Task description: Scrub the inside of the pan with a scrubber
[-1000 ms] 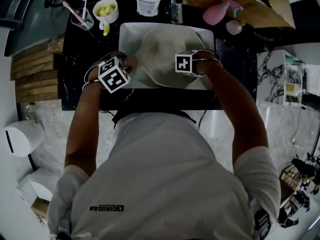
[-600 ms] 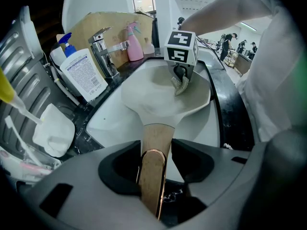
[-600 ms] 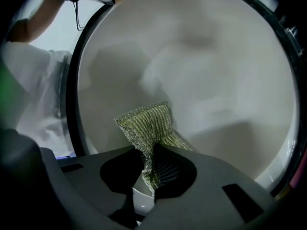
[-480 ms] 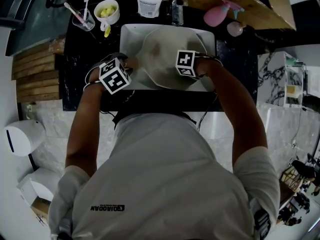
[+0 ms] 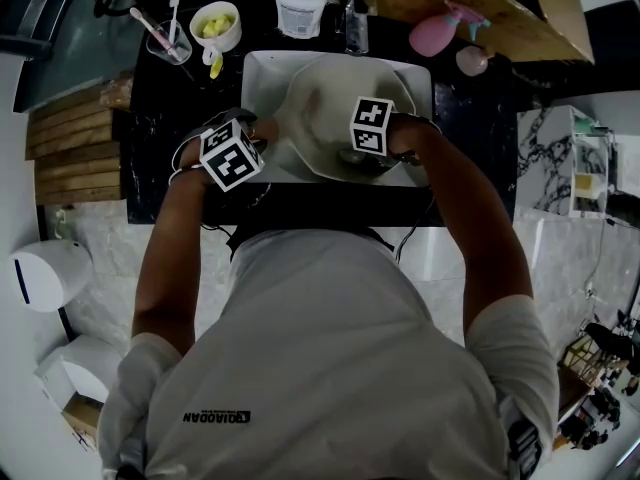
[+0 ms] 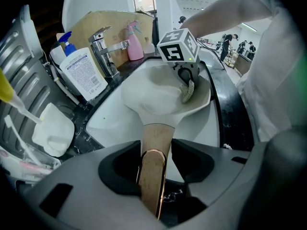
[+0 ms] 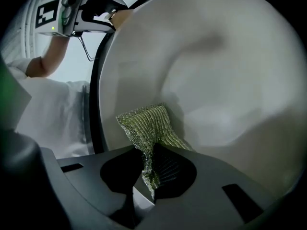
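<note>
Evidently mid-scrub, the left tool (image 6: 153, 176) clamps the handle (image 6: 156, 138) of the pan (image 6: 148, 97) tilted over the sink (image 5: 260, 73), the right tool (image 7: 149, 174) pinches the scrubber (image 7: 146, 123) against its inner wall, and the next move probably calls for firm sweeps across the inside.

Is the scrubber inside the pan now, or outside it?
Inside. The right gripper, shut on the scrubber, presses it against the pale inner wall of the pan near its rim.
</note>
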The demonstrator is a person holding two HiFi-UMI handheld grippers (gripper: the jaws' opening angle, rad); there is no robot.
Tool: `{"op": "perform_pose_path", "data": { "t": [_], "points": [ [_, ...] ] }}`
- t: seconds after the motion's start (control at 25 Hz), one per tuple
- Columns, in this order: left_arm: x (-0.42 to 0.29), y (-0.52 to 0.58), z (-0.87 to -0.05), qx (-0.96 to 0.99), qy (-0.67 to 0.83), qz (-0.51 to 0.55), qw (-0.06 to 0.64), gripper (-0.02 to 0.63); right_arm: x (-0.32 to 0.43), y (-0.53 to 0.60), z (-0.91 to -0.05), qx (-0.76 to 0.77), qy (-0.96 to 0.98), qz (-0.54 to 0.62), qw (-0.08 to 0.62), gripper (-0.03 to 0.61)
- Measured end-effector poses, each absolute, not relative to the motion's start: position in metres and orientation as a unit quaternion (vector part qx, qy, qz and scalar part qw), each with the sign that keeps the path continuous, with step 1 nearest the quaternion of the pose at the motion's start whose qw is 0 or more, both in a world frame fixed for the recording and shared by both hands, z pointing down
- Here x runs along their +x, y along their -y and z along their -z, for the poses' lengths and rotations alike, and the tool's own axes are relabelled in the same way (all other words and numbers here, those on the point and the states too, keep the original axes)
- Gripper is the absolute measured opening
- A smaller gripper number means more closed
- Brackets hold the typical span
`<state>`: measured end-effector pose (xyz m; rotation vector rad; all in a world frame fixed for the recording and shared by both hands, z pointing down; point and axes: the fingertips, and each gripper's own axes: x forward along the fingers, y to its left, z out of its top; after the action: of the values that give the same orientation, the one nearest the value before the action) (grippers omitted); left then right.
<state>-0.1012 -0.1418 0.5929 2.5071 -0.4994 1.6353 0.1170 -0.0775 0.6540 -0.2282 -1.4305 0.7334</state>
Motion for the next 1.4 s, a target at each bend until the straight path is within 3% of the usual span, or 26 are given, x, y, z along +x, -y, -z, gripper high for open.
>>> {"op": "perform_pose_path", "data": {
  "t": [1.0,1.4],
  "points": [
    [-0.102,0.141,-0.593,0.824,0.162,-0.54,0.057,0.21,0.052,0.063,-0.632,-0.136,0.706,-0.45,0.53,0.078],
    [-0.101,0.141,-0.593,0.825,0.163,-0.539,0.053,0.21,0.058,0.12,-0.609,-0.026,0.802,-0.315,0.506,0.078]
  ]
}}
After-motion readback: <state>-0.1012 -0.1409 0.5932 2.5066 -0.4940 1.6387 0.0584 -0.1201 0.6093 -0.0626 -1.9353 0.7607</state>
